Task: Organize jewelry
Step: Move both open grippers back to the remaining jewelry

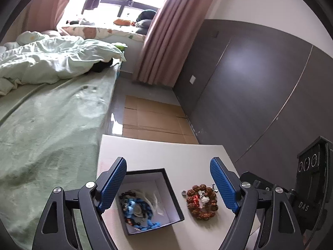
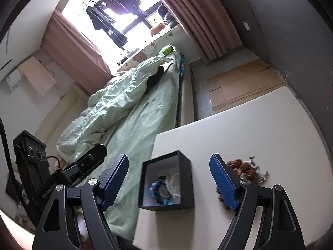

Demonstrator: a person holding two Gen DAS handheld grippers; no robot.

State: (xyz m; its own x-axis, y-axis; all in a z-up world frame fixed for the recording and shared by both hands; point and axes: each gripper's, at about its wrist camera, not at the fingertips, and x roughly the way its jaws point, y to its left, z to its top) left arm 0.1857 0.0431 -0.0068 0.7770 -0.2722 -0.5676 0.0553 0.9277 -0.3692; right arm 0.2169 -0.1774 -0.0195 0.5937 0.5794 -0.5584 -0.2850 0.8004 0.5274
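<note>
A black square box (image 1: 172, 200) with a white inside sits on the white table (image 1: 166, 154). In it lie a blue bead bracelet (image 1: 137, 210), dark beads and white strands. A brown bead bracelet (image 1: 200, 202) with a red and white charm lies on the table right of the box, with small silver pieces beside it. My left gripper (image 1: 168, 187) is open and empty above both. In the right wrist view my right gripper (image 2: 168, 187) is open and empty above the box (image 2: 185, 179); the brown bracelet (image 2: 243, 167) is partly hidden behind its right finger.
A bed with a green sheet (image 1: 47, 129) and rumpled duvet runs along the table's left edge. A dark wardrobe wall (image 1: 249, 83) stands to the right. Flattened cardboard (image 1: 152, 120) lies on the floor beyond the table. The other gripper's body (image 1: 310, 179) shows at the right.
</note>
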